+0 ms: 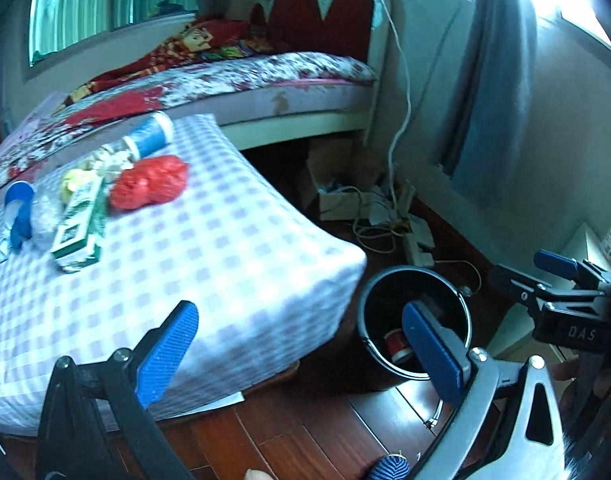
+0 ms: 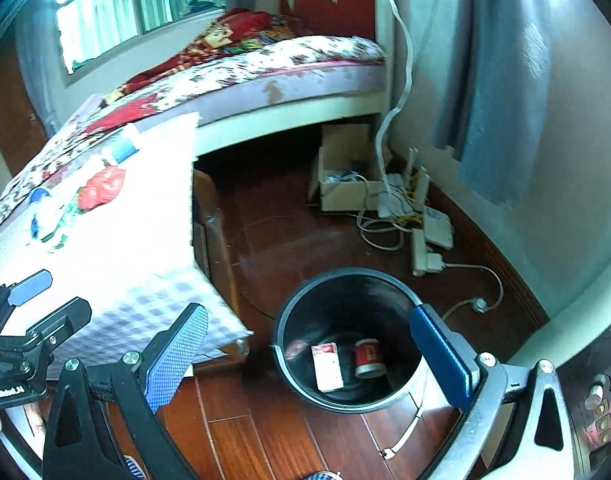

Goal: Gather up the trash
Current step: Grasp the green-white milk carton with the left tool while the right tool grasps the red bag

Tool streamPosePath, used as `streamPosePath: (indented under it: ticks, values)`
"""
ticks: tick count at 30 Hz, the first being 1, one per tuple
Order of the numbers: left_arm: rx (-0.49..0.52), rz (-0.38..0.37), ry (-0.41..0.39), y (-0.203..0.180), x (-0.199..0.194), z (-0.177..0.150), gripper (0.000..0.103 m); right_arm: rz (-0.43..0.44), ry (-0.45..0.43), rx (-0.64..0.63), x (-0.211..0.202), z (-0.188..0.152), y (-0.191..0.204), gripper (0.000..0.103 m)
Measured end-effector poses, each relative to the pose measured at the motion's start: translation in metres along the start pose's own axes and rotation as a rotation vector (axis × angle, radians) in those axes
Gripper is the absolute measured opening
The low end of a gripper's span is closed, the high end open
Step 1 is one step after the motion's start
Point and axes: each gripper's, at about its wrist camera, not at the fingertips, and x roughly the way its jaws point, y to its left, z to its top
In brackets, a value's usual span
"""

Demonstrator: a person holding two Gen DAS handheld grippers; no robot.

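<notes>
Several pieces of trash lie on a table with a purple-checked cloth (image 1: 233,248): a red plastic bag (image 1: 149,182), a green-and-white carton (image 1: 79,228), a blue-and-white bottle (image 1: 151,134) and crumpled clear plastic (image 1: 45,216). A black bin (image 1: 385,280) stands on the floor by the table's corner. It holds a red-and-white box (image 2: 327,366) and a red can (image 2: 368,358). My left gripper (image 1: 301,352) is open and empty, between the table edge and the bin. My right gripper (image 2: 309,356) hangs open and empty over the bin (image 2: 345,274).
A bed (image 1: 289,76) with floral sheets stands behind the table. Under its end sit a cardboard box (image 2: 345,184), power strips (image 2: 425,256) and tangled cables. A blue curtain (image 2: 501,80) hangs at the right wall. The floor is dark red wood (image 2: 265,432).
</notes>
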Motion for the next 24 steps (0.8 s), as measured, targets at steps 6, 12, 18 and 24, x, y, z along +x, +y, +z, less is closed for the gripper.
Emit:
streamPosePath:
  ticks: [6, 12, 18, 24]
  values:
    - [-0.046, 0.073, -0.047, 0.035, -0.017, 0.003, 0.102, 0.055, -0.031, -0.072, -0.005, 0.015, 0.046, 0.102]
    - [-0.092, 0.134, -0.067, 0.075, -0.026, 0.002, 0.102, 0.106, -0.044, -0.133, -0.001, 0.026, 0.088, 0.102]
    - [-0.133, 0.202, -0.069, 0.118, -0.023, 0.0, 0.102, 0.144, -0.044, -0.186, 0.011, 0.036, 0.125, 0.102]
    - [-0.21, 0.255, -0.054, 0.164, -0.001, 0.008, 0.1, 0.182, -0.037, -0.228, 0.039, 0.054, 0.15, 0.102]
